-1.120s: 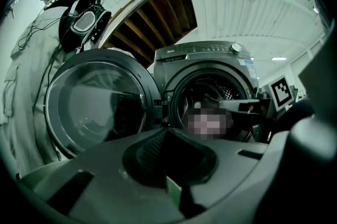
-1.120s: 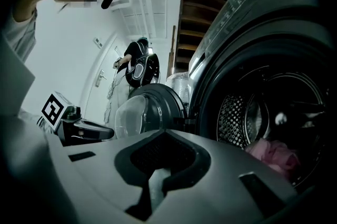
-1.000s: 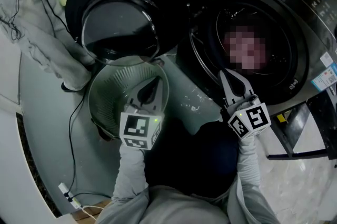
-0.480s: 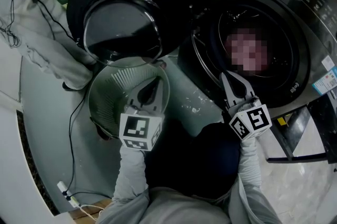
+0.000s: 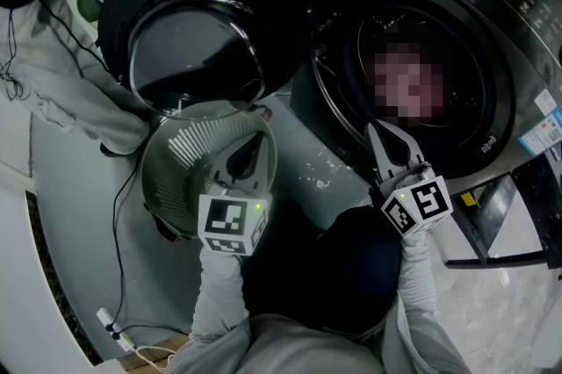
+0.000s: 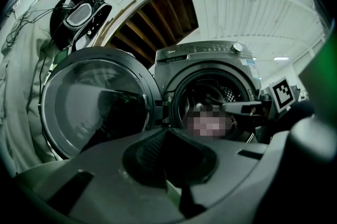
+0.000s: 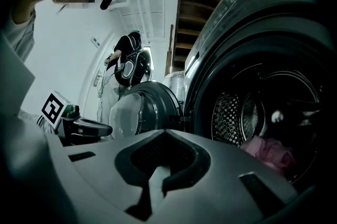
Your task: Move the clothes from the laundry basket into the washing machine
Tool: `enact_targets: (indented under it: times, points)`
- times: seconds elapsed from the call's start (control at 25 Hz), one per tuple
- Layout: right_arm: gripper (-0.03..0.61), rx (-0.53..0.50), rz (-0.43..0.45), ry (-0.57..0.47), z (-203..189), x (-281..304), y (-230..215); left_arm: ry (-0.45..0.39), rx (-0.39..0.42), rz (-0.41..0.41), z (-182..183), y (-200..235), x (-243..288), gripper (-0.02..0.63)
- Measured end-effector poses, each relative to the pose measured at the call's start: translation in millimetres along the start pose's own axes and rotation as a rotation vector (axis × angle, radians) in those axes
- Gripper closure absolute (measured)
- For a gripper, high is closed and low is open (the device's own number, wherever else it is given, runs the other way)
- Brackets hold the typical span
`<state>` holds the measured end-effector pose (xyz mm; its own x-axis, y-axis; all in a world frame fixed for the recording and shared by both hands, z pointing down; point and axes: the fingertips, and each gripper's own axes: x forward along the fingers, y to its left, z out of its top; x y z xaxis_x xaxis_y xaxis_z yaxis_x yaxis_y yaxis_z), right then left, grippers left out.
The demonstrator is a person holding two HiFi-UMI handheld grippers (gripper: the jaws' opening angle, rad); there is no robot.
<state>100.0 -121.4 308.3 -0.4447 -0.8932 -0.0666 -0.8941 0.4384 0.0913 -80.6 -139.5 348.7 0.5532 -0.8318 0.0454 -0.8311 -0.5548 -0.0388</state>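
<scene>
The dark front-loading washing machine (image 5: 492,30) stands with its round door (image 5: 198,21) swung wide to the left. Pink clothes (image 7: 268,152) lie in the bottom of the drum. The round grey-green laundry basket (image 5: 176,166) sits on the floor below the door, and no clothes show in it. My left gripper (image 5: 255,140) hangs over the basket's right side, shut on nothing. My right gripper (image 5: 376,128) is at the lower rim of the drum opening, also shut and holding nothing. In the left gripper view the jaws (image 6: 168,131) meet in front of the open drum (image 6: 210,107).
A crumpled grey cloth (image 5: 53,82) lies left of the door. A thin cable (image 5: 123,258) runs over the floor to a white plug (image 5: 110,321). A dark metal frame (image 5: 500,258) stands at the lower right. A person in dark clothes (image 6: 79,2) is in the background.
Both grippers have kept their places and stay shut. Only the head view has shifted a little, so the door and basket sit slightly further left.
</scene>
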Motion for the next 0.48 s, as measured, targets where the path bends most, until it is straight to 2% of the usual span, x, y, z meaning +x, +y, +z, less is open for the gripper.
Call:
enact_targets:
  times: [0.48]
  points:
    - [0.561,0.013,-0.012,0.005,-3,-5,-9,-0.008,0.018,-0.021,4,-8,11,0.595]
